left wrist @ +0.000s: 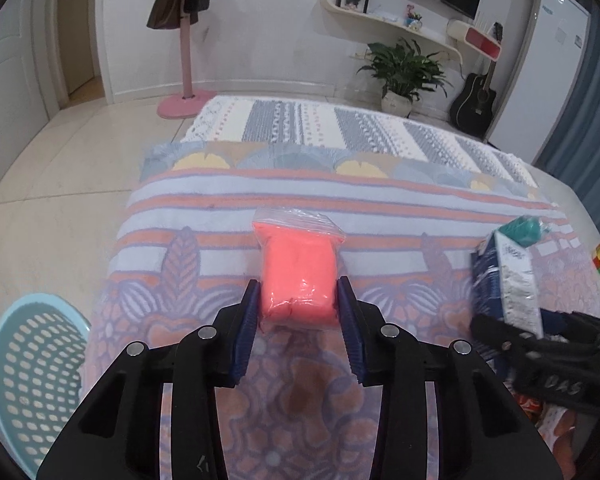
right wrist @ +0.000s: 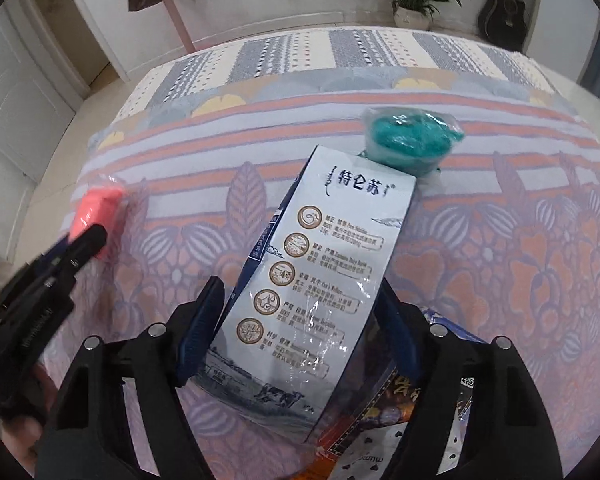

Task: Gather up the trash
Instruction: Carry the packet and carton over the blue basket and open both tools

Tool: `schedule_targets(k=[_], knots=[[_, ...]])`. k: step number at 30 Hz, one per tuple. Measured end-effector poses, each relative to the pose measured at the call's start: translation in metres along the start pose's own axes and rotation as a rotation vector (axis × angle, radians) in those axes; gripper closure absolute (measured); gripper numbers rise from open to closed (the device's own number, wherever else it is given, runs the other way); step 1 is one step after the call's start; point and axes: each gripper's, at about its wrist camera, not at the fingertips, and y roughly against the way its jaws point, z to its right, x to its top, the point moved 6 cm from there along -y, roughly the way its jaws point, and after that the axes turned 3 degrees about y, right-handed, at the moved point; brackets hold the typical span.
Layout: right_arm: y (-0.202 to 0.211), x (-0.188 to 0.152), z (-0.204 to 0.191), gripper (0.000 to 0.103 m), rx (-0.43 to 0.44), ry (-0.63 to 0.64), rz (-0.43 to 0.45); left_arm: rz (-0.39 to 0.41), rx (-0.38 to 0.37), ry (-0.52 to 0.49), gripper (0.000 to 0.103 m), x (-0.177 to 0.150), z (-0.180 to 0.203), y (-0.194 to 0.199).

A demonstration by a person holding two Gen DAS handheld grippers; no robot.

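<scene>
A pink block in a clear plastic bag (left wrist: 298, 276) lies on the patterned bed cover; my left gripper (left wrist: 299, 294) is shut on its near end. It also shows in the right wrist view (right wrist: 96, 216), with the left gripper (right wrist: 74, 254) on it. My right gripper (right wrist: 300, 300) is shut on a blue and white milk carton (right wrist: 324, 248), tilted; the carton also shows in the left wrist view (left wrist: 508, 276). A teal lump in a clear bag (right wrist: 414, 136) lies just beyond the carton's far end.
A light blue perforated basket (left wrist: 32, 368) stands on the floor left of the bed. Snack wrappers (right wrist: 384, 420) lie under the right gripper. A pink coat stand (left wrist: 186, 92), a potted plant (left wrist: 404, 76) and a guitar (left wrist: 474, 104) stand beyond the bed.
</scene>
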Motion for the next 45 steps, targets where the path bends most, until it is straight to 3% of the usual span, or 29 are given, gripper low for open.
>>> schedule_targets(k=[3,10,19,28,37,45], knots=[[0.004,-0.001,-0.007,0.042,0.001,0.031,0.015,0.025,-0.011,0.004,0.067,0.003,0.000,0.013],[0.020,-0.005,-0.036,0.046,0.088,0.098,0.052,0.091,-0.001,0.022,0.067,0.008,-0.015,0.050],[0.067,0.004,-0.082,0.046,0.178,0.185,0.191,0.188,0.016,0.118,0.067,0.009,-0.068,0.111],[0.117,0.001,-0.161,0.046,0.264,0.329,0.321,0.292,0.062,0.228,0.067,0.004,-0.128,0.175],[0.130,-0.018,-0.248,0.046,0.345,0.430,0.324,0.311,0.151,0.338,0.067,-0.020,-0.200,0.210],[0.117,-0.041,-0.312,0.046,0.380,0.519,0.280,0.266,0.205,0.462,0.067,-0.043,-0.263,0.215]])
